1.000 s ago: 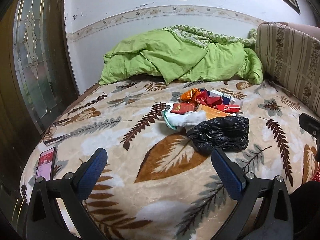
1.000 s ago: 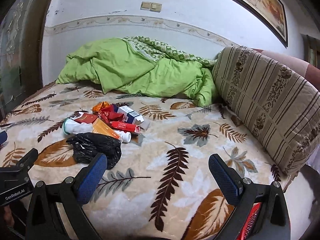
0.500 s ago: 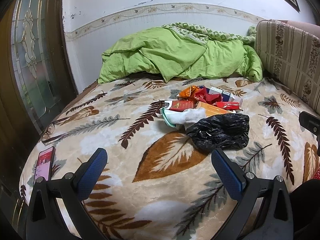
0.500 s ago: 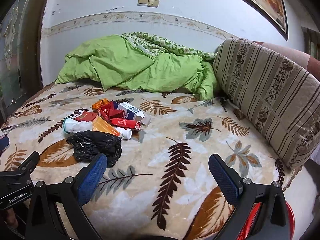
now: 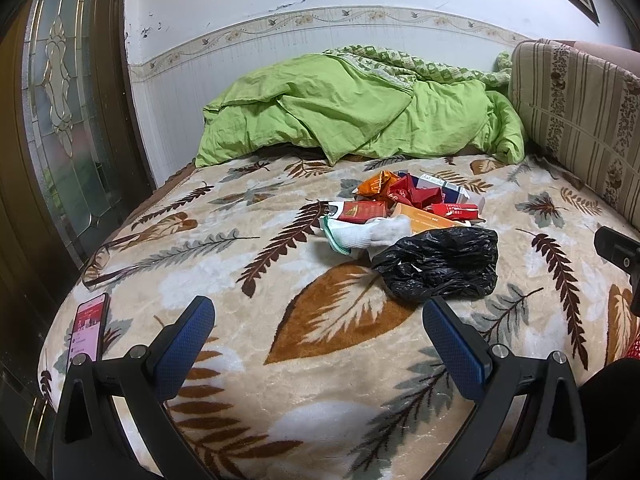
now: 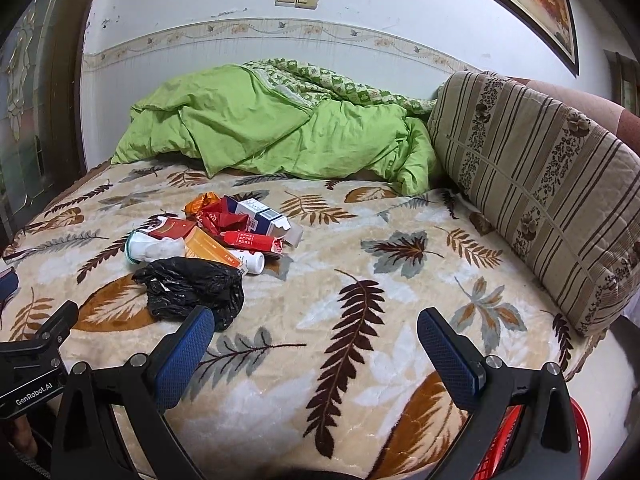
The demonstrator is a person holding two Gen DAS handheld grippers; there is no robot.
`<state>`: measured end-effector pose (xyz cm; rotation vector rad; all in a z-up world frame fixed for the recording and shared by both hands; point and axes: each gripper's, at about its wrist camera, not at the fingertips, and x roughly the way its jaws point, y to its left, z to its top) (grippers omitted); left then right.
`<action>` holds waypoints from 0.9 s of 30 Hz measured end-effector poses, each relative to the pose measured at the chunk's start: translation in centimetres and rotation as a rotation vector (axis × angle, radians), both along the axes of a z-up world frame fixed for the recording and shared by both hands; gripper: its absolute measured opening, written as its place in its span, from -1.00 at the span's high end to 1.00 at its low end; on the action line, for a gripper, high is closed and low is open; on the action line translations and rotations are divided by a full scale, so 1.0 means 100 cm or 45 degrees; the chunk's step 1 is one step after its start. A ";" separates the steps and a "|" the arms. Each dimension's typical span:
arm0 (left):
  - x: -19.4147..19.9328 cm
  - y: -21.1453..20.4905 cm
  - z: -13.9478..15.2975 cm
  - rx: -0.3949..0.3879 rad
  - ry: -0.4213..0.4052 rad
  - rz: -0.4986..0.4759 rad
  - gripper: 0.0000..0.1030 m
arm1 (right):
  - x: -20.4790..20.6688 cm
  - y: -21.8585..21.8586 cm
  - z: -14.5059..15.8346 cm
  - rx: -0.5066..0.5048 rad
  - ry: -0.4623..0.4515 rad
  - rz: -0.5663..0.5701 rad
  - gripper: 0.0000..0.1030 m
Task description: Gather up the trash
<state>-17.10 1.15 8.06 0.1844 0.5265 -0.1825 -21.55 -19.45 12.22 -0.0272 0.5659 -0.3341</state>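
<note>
A pile of trash lies in the middle of the bed: a crumpled black plastic bag point(image 5: 440, 266) point(image 6: 192, 286), red and orange wrappers point(image 5: 404, 194) point(image 6: 218, 216), a white and blue box point(image 6: 258, 212), an orange box point(image 5: 428, 222), a white bottle point(image 6: 252, 260) and a white sock-like cloth point(image 5: 368, 234) point(image 6: 154, 248). My left gripper point(image 5: 318, 330) is open and empty above the blanket, short of the bag. My right gripper point(image 6: 314, 338) is open and empty, to the right of the bag.
The bed is covered by a leaf-patterned blanket point(image 5: 200, 264). A green quilt point(image 5: 348, 108) is bunched at the wall. A striped cushion point(image 6: 532, 184) lines the right side. A phone point(image 5: 88, 326) lies at the bed's left corner. A red basket point(image 6: 576, 440) stands at the lower right.
Both views have shifted slightly lower and closer to the bed. The trash pile has not moved and both grippers stay open.
</note>
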 end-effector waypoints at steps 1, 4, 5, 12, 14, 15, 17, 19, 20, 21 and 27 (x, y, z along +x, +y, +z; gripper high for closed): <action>0.000 0.000 0.000 0.000 0.000 0.000 -1.00 | 0.000 0.000 0.000 0.000 0.000 0.000 -0.99; 0.000 0.000 0.000 0.000 0.000 0.000 -1.00 | 0.000 0.000 0.000 -0.001 0.000 0.000 -0.99; 0.000 0.000 -0.001 0.000 0.001 0.000 -1.00 | 0.000 0.000 0.000 0.000 0.000 -0.002 -0.99; 0.000 -0.001 0.000 0.000 0.000 0.001 -1.00 | 0.000 0.000 0.000 0.000 0.001 -0.001 -0.99; 0.000 -0.001 0.000 0.001 0.000 0.001 -1.00 | 0.000 0.000 0.000 0.001 0.002 -0.001 -0.99; 0.000 -0.001 -0.001 0.002 0.001 0.000 -1.00 | 0.000 0.000 0.000 0.000 0.002 -0.001 -0.99; 0.000 -0.001 -0.001 0.002 0.001 0.000 -1.00 | 0.001 0.001 0.000 0.001 0.005 0.002 -0.99; 0.000 -0.001 -0.001 0.002 0.001 0.000 -1.00 | 0.000 0.001 -0.002 0.001 0.009 0.005 -0.99; 0.000 -0.001 0.000 0.003 0.000 0.001 -1.00 | 0.001 0.002 -0.003 0.001 0.011 0.007 -0.99; 0.000 -0.001 0.000 0.003 0.000 0.001 -1.00 | 0.001 0.002 -0.003 0.002 0.013 0.008 -0.99; 0.002 -0.004 -0.006 -0.015 0.036 -0.016 -1.00 | 0.002 -0.002 -0.005 0.029 0.033 0.013 -0.99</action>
